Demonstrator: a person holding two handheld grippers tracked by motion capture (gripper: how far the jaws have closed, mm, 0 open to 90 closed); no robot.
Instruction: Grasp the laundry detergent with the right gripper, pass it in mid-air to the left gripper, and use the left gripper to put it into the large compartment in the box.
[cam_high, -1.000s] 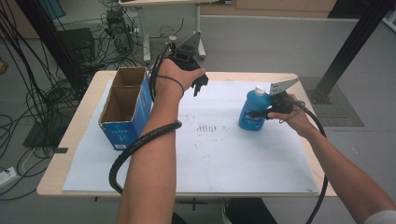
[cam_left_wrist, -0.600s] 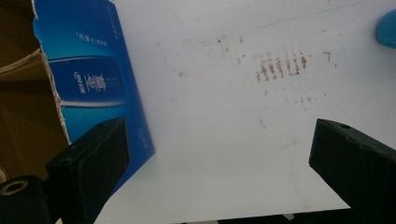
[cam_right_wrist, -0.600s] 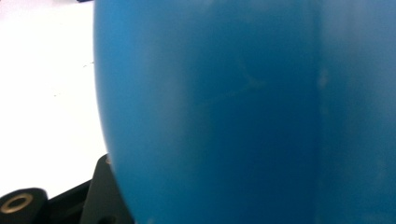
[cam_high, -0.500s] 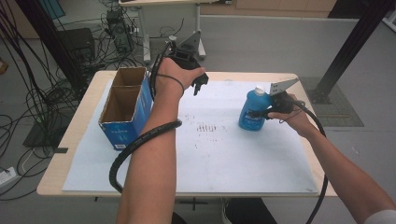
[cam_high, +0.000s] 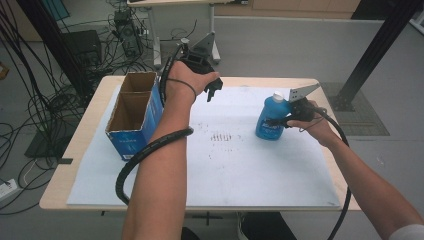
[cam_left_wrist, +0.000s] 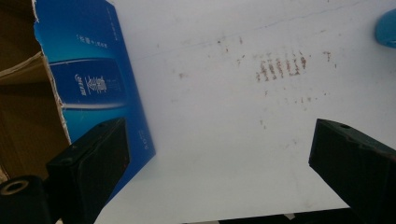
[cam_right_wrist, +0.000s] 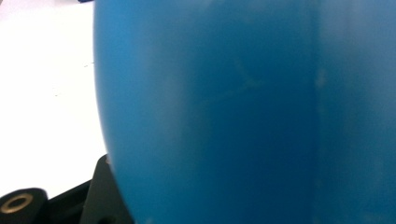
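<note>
The blue bottle (cam_high: 271, 120) stands upright on the white sheet (cam_high: 260, 170) near the right edge of the desk (cam_high: 75, 150), and the right gripper (cam_high: 280, 121) is clamped on its body from the right-edge side. The left gripper (cam_high: 212, 90) is held above the far edge of the desk, just beside the cardboard box (cam_high: 132, 117) at the far left corner. Its jaws are spread wide with nothing between them.

I saw an open blue cardboard box (cam_high: 134, 116) standing at the desk's (cam_high: 80, 150) left side, on a white sheet (cam_high: 250, 165) marked with reddish-brown smudges (cam_high: 225, 136).
</note>
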